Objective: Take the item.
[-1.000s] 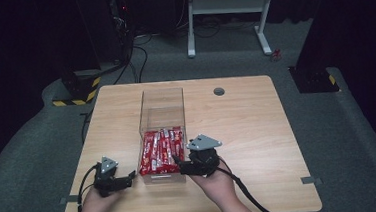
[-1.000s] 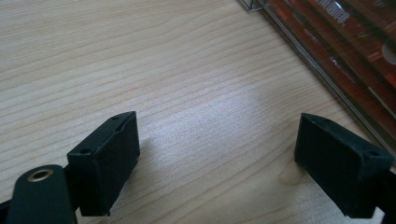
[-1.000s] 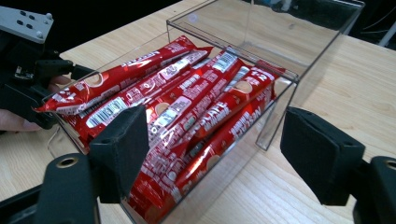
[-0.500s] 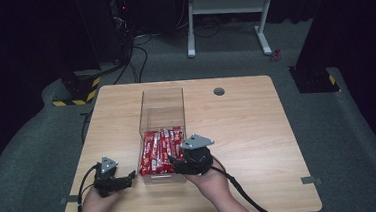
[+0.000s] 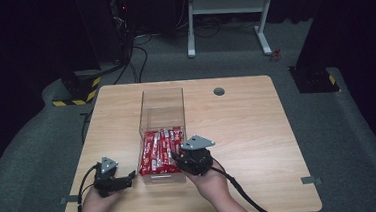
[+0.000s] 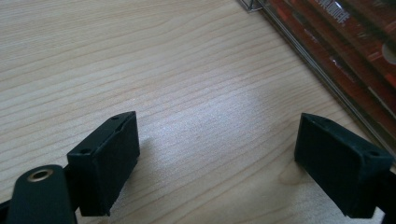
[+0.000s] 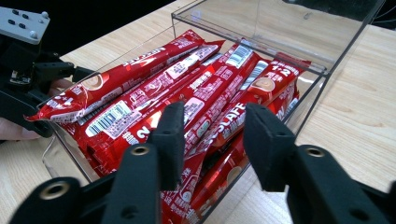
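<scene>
Two open, empty grippers: right gripper (image 7: 212,140) poised over red sachets (image 7: 187,93) in clear box (image 5: 161,108); should pinch one sachet mid-length, left gripper (image 5: 112,179) idling at box's 9 o'clock.

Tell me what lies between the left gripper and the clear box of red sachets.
Bare wooden table: in the high view, nothing sits between the left gripper and the clear box of red sachets.

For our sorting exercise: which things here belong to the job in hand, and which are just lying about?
In the job:
red sachets
clear box
right gripper, open above the sachets
left gripper, open beside the box

Lying about:
grommet in the table
white stand
</scene>
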Motion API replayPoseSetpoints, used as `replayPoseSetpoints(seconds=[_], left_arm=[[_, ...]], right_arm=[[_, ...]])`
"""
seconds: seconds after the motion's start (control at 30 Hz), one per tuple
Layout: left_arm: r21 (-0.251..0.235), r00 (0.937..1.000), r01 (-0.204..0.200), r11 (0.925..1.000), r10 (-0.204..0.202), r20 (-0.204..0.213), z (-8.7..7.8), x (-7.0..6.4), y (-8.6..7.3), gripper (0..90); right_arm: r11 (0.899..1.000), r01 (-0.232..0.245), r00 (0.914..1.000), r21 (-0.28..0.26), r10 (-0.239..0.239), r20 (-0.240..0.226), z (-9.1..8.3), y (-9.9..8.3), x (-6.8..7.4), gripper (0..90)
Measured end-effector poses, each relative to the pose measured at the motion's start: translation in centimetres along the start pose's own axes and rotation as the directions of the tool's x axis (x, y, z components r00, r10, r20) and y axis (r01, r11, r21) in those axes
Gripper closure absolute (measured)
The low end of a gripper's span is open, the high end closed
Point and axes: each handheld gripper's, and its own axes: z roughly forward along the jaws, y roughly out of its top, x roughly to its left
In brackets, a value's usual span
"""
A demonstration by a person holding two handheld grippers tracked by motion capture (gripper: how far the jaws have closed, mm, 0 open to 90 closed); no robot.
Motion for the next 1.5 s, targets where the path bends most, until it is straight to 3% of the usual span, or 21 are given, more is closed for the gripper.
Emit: replayPoseSetpoints(seconds=[0.17, 0.43, 0.77, 1.5], left_arm=[[0.0, 1.0, 0.0, 1.0, 0.0, 0.0, 0.0, 0.0, 0.0, 14.2], [0.0, 1.0, 0.0, 1.0, 0.0, 0.0, 0.0, 0.0, 0.0, 14.1], [0.0, 1.0, 0.0, 1.0, 0.0, 0.0, 0.0, 0.0, 0.0, 14.1], [0.0, 1.0, -0.001, 1.0, 0.001, 0.0, 0.0, 0.0, 0.0, 14.1]], right_arm=[[1.0, -0.023, 0.9997, 0.0, 0.023, 0.002, 0.2, -0.3, 0.0, 66.4], [1.0, -0.005, 0.9999, -0.006, 0.005, 0.014, 0.3, -0.6, 0.2, 72.6], [0.999, -0.028, 0.9995, -0.029, 0.029, 0.015, -0.2, -0.5, 0.4, 88.4], [0.998, 0.01, 0.9999, -0.067, -0.01, 0.007, -2.5, -1.0, 1.0, 89.8]])
